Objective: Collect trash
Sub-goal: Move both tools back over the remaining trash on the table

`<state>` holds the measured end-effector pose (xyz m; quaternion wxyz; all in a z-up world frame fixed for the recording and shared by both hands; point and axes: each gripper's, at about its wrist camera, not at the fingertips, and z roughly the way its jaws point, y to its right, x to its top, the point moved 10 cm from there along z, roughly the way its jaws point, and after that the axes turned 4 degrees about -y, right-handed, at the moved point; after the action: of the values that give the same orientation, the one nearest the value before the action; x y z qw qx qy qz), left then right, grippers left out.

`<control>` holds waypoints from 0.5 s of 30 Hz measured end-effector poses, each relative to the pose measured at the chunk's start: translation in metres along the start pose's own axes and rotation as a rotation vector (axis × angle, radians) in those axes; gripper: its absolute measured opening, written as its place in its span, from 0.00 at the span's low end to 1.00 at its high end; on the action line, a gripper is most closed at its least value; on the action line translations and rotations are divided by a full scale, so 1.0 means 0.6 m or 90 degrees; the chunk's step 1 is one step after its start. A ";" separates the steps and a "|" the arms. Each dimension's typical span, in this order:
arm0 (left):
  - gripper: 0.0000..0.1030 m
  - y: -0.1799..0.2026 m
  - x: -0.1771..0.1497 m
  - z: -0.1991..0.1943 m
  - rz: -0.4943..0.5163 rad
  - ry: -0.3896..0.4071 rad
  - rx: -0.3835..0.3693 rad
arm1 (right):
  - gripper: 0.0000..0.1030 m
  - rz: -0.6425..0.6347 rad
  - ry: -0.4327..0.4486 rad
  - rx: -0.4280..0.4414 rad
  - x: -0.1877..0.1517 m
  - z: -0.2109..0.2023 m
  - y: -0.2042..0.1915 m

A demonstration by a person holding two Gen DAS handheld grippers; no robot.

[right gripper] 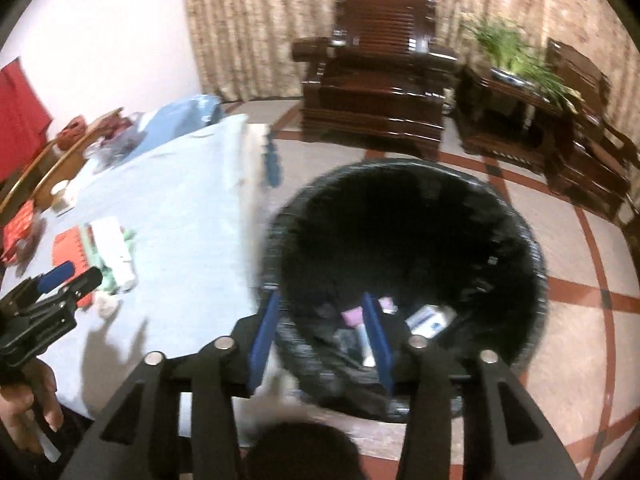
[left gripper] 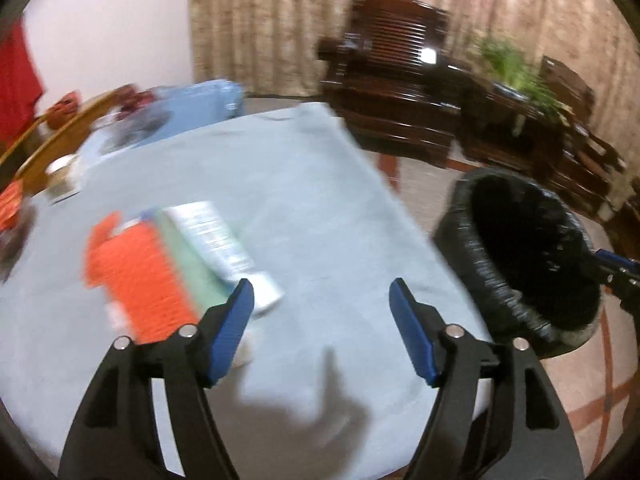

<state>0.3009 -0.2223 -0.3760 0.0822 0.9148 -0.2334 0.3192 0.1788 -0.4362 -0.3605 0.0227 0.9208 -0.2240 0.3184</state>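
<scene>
My left gripper [left gripper: 322, 300] is open and empty above the light blue tablecloth [left gripper: 300, 200]. Just left of its left finger lie a white tube-like box [left gripper: 218, 236], a pale green packet [left gripper: 192, 268] and an orange packet [left gripper: 140, 276]. The same pile shows in the right wrist view [right gripper: 108, 248], with the left gripper [right gripper: 70, 276] beside it. My right gripper [right gripper: 320, 332] is open and empty over the near rim of the black-lined trash bin [right gripper: 400, 208]. Pink and white-blue packages [right gripper: 428, 318] lie inside the bin. The bin also shows in the left wrist view [left gripper: 480, 264], to the right of the table.
Dark wooden armchairs [right gripper: 376, 80] and a side table with a green plant [right gripper: 516, 52] stand at the back. Clutter and a blue bag [left gripper: 200, 100] sit at the table's far left. A crumpled white scrap [right gripper: 106, 306] lies near the pile. The floor is tiled with red lines.
</scene>
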 end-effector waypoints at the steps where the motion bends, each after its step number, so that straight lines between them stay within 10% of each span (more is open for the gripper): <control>1: 0.72 -0.024 -0.005 -0.009 -0.010 0.001 0.012 | 0.54 -0.006 0.005 0.004 0.002 -0.002 -0.015; 15: 0.80 -0.259 -0.061 -0.091 -0.139 0.036 0.107 | 0.62 -0.123 -0.001 0.118 0.017 0.037 -0.258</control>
<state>0.3206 -0.0560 -0.3565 0.0462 0.9289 -0.1029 0.3528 0.2650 -0.3052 -0.3563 -0.0320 0.9367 -0.1037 0.3330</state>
